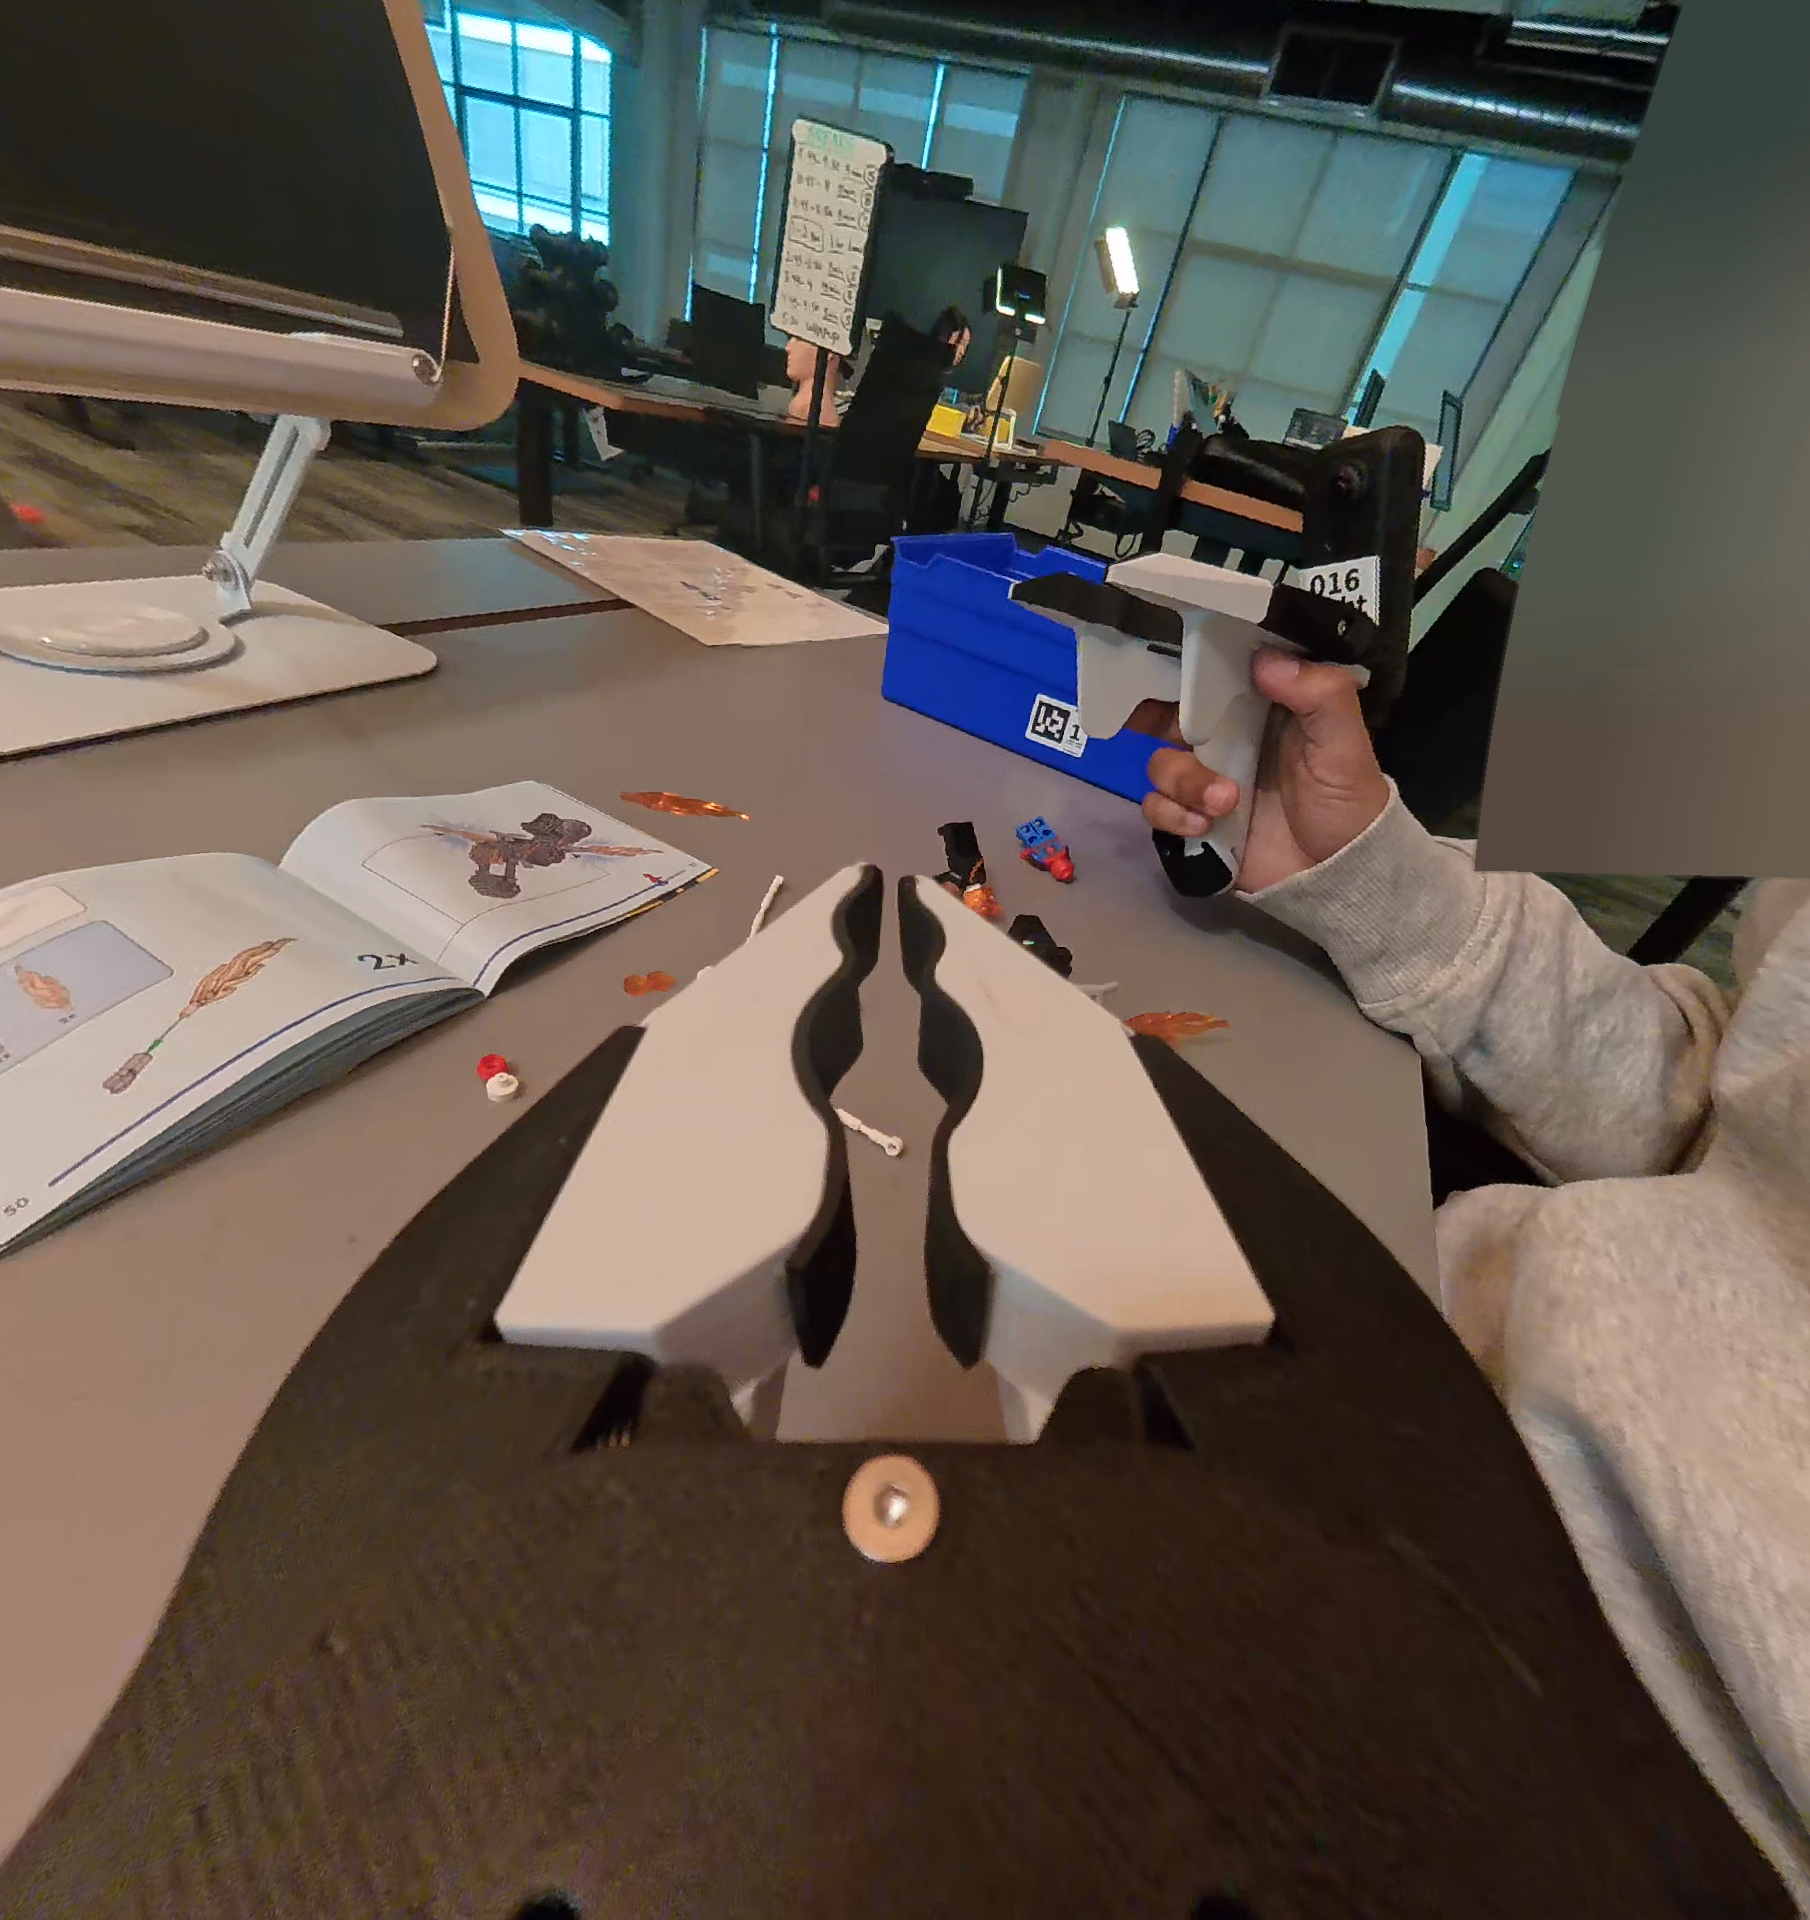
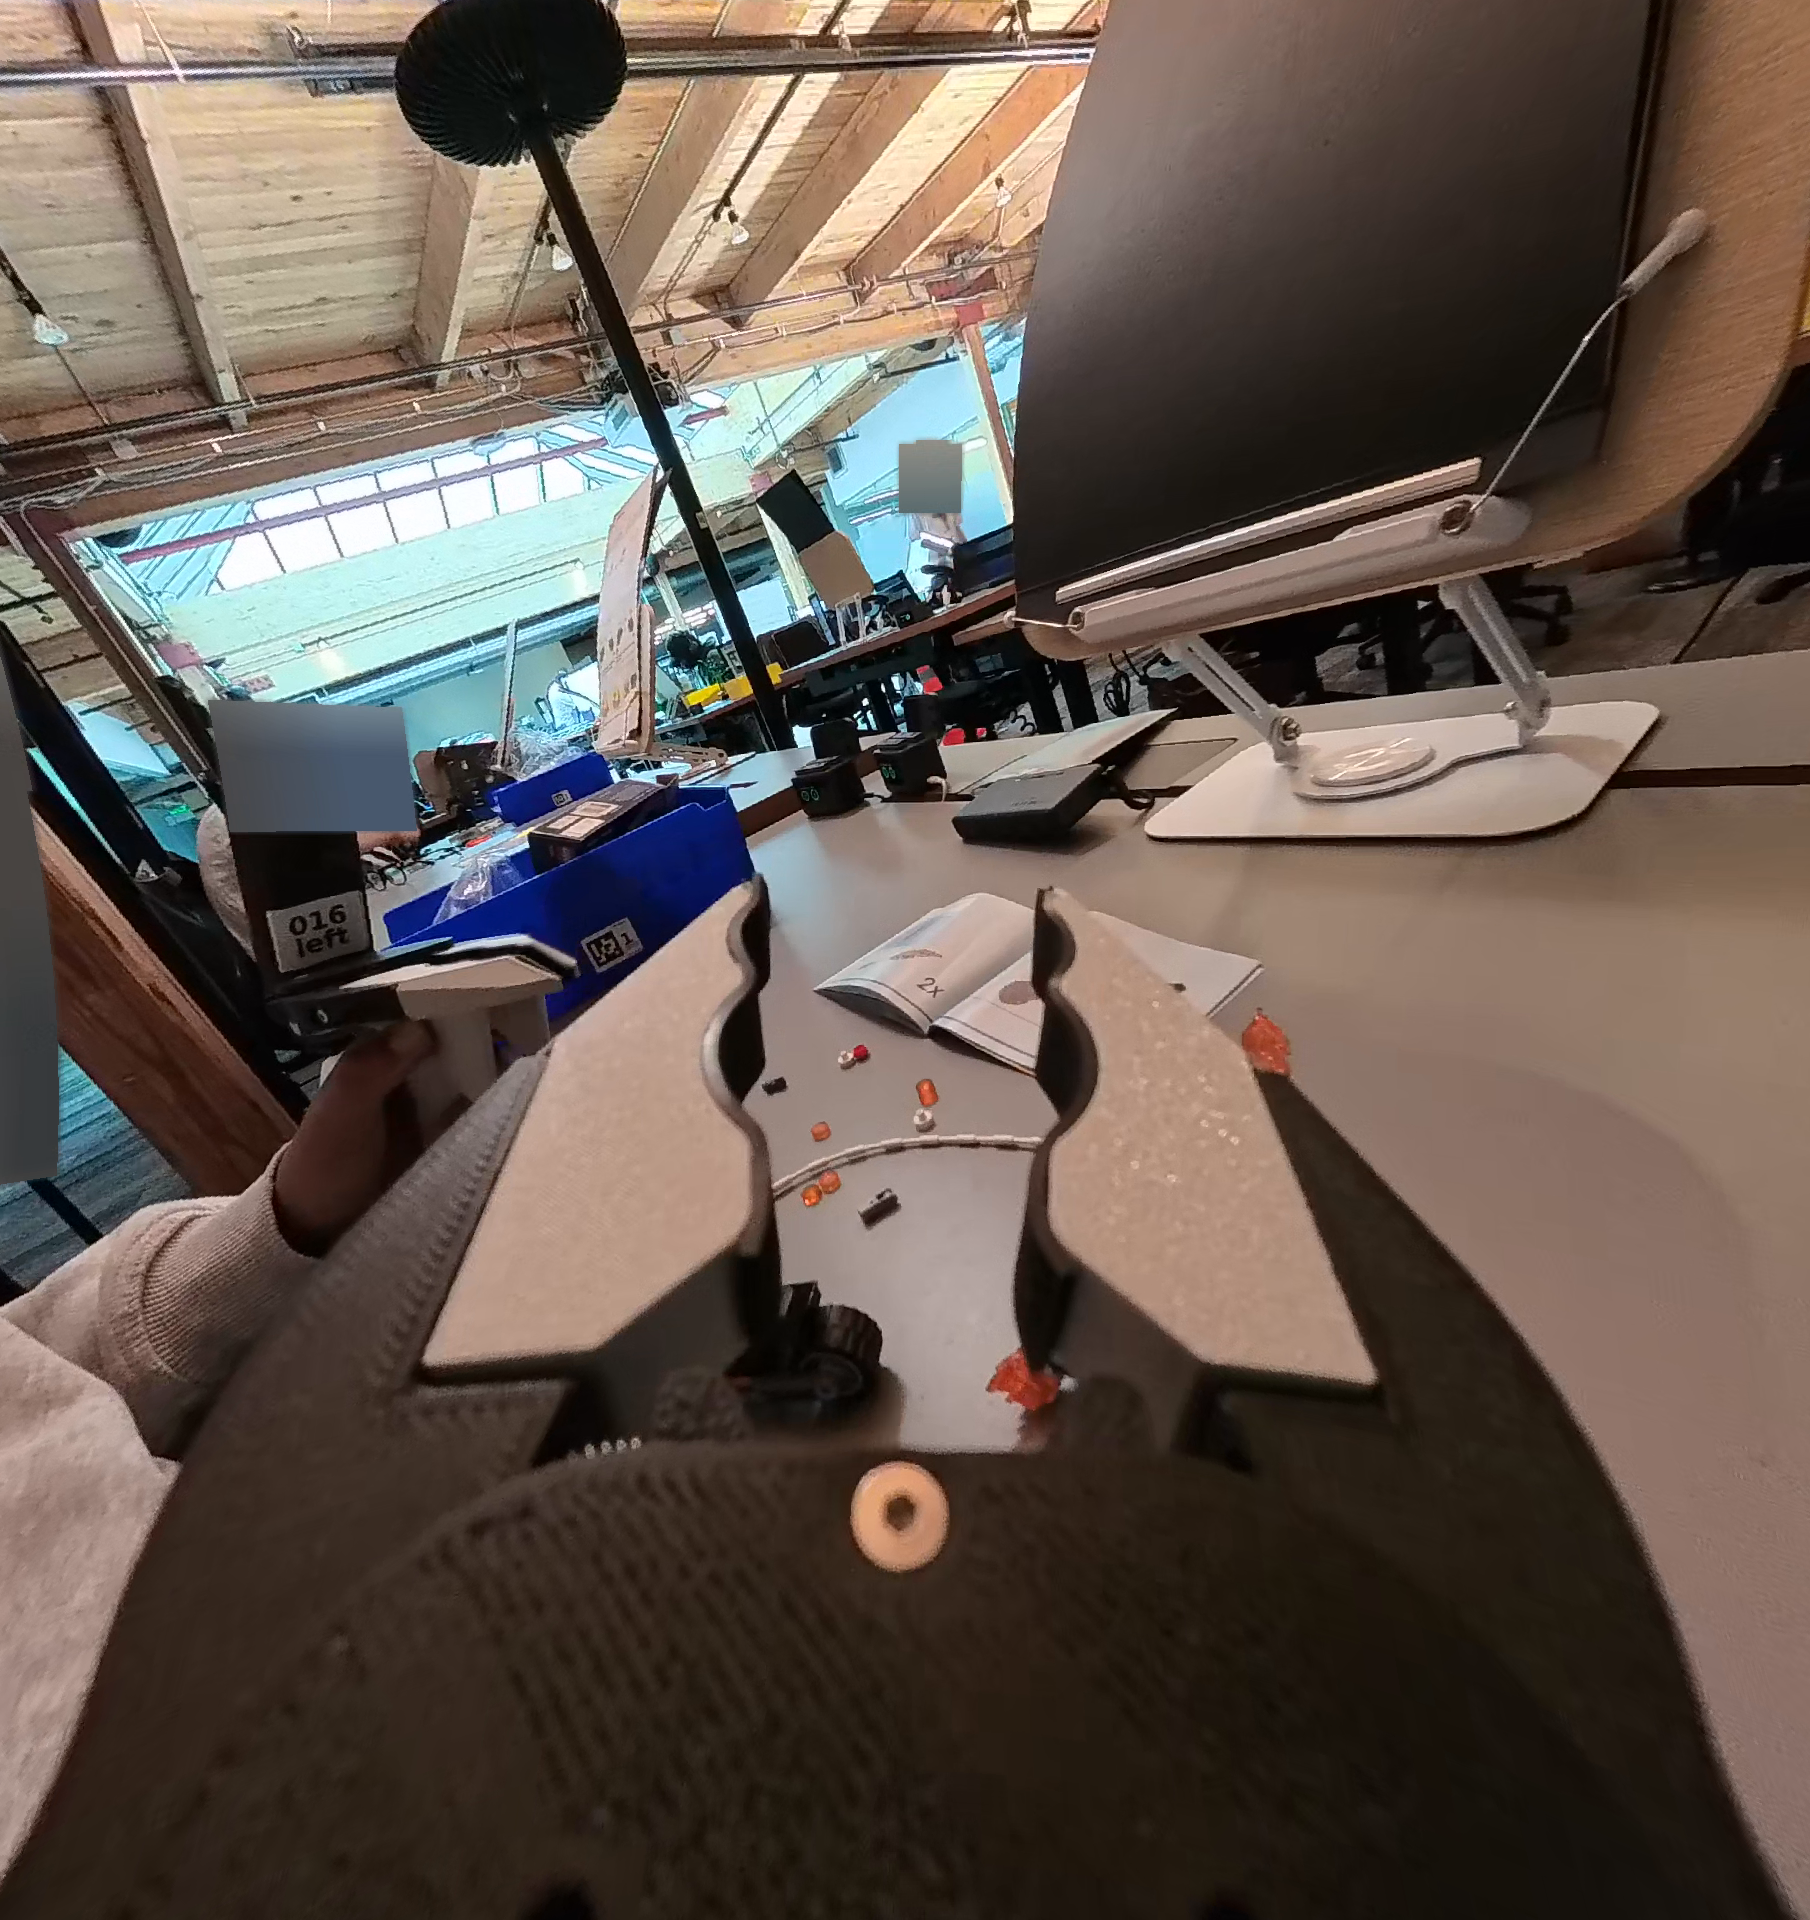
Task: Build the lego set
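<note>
On the grey bench (image 1: 205, 1403), nothing is being gripped: both grippers are hovering over loose lego parts. Left gripper (image 1: 888, 883) is sitting low with jaws narrowed to a slim gap, empty, nose pointing far across the bench. Right gripper (image 2: 896, 909) is riding higher, tilted down, jaws wide, empty.

Open instruction booklet (image 1: 205, 997) is lying at near left. Scattered parts: white bar (image 1: 870, 1132) under the left jaws, red and white studs (image 1: 496, 1075), orange flame pieces (image 1: 685, 805), a blue-red piece (image 1: 1044, 847) and black pieces (image 1: 961, 847) farther right. Blue bin (image 1: 968, 644) is standing far right. In the right wrist view a black wheeled sub-assembly (image 2: 818, 1351) is sitting close under that gripper.

Judgement: step looks like picking the next part, likely the flame sub-build on the open page. Next move calls for lowering one gripper onto a small piece, squared up, since parts this small slip easily.
</note>
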`<action>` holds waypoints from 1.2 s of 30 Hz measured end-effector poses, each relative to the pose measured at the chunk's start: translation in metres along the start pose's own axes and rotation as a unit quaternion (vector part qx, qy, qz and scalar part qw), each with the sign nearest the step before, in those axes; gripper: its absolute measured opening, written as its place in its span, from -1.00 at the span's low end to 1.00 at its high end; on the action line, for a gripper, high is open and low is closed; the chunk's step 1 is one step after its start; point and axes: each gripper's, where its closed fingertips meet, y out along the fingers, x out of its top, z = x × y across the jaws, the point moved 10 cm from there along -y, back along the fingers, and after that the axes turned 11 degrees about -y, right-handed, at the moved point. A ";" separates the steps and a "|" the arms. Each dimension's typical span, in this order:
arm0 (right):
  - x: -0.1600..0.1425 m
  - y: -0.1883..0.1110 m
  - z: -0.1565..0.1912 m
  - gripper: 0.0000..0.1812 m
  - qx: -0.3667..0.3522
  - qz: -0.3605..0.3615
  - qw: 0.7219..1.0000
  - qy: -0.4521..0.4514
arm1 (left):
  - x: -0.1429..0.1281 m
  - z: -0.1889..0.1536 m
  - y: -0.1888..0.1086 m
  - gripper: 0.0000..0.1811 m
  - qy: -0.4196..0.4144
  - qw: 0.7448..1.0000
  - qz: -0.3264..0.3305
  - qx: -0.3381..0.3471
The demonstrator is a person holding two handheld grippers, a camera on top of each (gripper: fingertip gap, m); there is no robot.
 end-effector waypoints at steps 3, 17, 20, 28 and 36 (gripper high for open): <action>0.000 0.000 0.000 -0.46 0.000 0.000 1.000 0.001 | 0.000 0.000 0.000 -1.00 0.001 1.000 0.001 -0.002; -0.002 0.001 -0.001 -0.45 -0.002 0.007 1.000 0.002 | -0.002 0.000 0.002 -0.96 -0.005 1.000 0.009 -0.016; -0.002 0.001 -0.001 -0.45 -0.002 0.008 1.000 0.002 | -0.002 0.000 0.003 -0.95 -0.005 1.000 0.010 -0.017; -0.002 0.002 -0.001 -0.45 -0.005 0.014 1.000 -0.001 | -0.002 0.000 0.003 -0.95 -0.006 1.000 0.011 -0.017; 0.004 0.033 -0.011 -0.38 -0.105 0.155 0.979 -0.077 | -0.002 0.002 0.005 -0.93 -0.005 1.000 0.015 -0.011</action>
